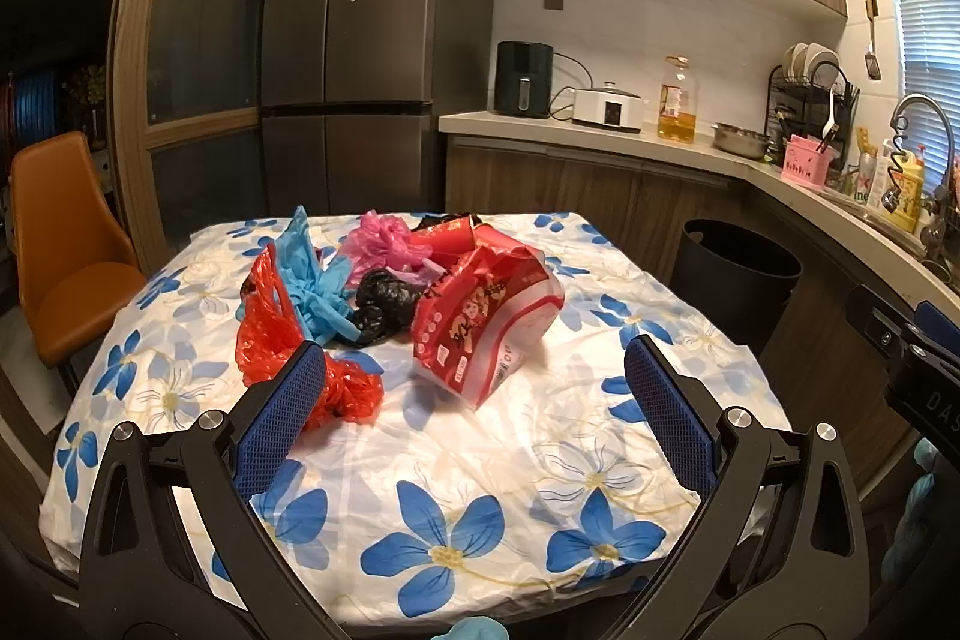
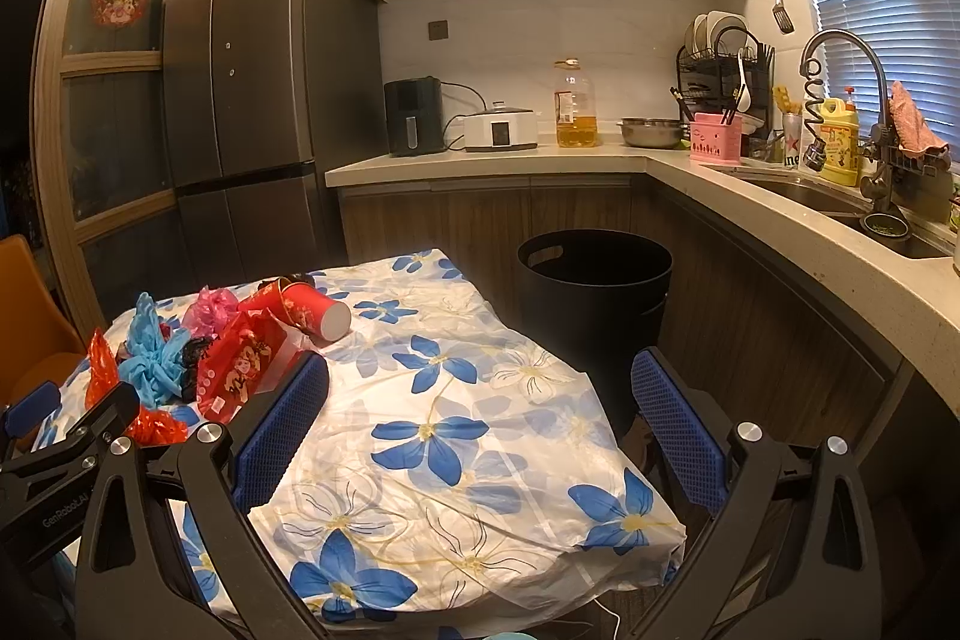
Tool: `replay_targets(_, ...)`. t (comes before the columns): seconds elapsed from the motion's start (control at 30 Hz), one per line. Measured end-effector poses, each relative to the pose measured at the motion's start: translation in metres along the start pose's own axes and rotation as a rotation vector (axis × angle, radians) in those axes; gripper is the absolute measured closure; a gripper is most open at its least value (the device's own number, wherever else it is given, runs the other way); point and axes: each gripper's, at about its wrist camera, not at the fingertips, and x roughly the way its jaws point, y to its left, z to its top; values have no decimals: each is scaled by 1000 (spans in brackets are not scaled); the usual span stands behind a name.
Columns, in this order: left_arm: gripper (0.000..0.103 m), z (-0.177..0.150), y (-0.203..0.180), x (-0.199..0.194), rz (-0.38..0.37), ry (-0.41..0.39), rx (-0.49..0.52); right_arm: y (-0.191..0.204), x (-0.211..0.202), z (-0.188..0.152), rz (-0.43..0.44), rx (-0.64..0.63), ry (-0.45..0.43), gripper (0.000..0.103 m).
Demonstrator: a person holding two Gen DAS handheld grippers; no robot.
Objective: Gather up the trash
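Trash lies in a heap on the flower-print tablecloth [image 1: 480, 460]: a red plastic bag [image 1: 270, 334], a blue bag [image 1: 312, 274], a pink bag [image 1: 384, 244], a black bag [image 1: 384, 304], a red-and-white wrapper [image 1: 486, 322] and a red paper cup [image 2: 312, 313]. My left gripper [image 1: 474, 358] hovers open in front of the heap, holding nothing. My right gripper [image 2: 480, 370] is open over the table's right side, empty. A black bin [image 2: 594, 292] stands on the floor beyond the table's right corner.
An orange chair [image 1: 66, 250] stands left of the table. A dark fridge [image 1: 360, 40] is behind. The counter [image 2: 540, 154] holds an air fryer, a cooker, an oil bottle [image 2: 576, 106], a dish rack and a sink [image 2: 840, 202].
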Motion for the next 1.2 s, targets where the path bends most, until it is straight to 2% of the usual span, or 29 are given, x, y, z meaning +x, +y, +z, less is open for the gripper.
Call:
replay_targets(0.07, 5, 0, -1, 0, -1, 0, 0, -9, 1, 2, 0, 1, 0, 5)
replay_targets(1.2, 5, 5, 1, -2, -15, -3, -10, -10, -2, 4, 4, 4, -4, 5)
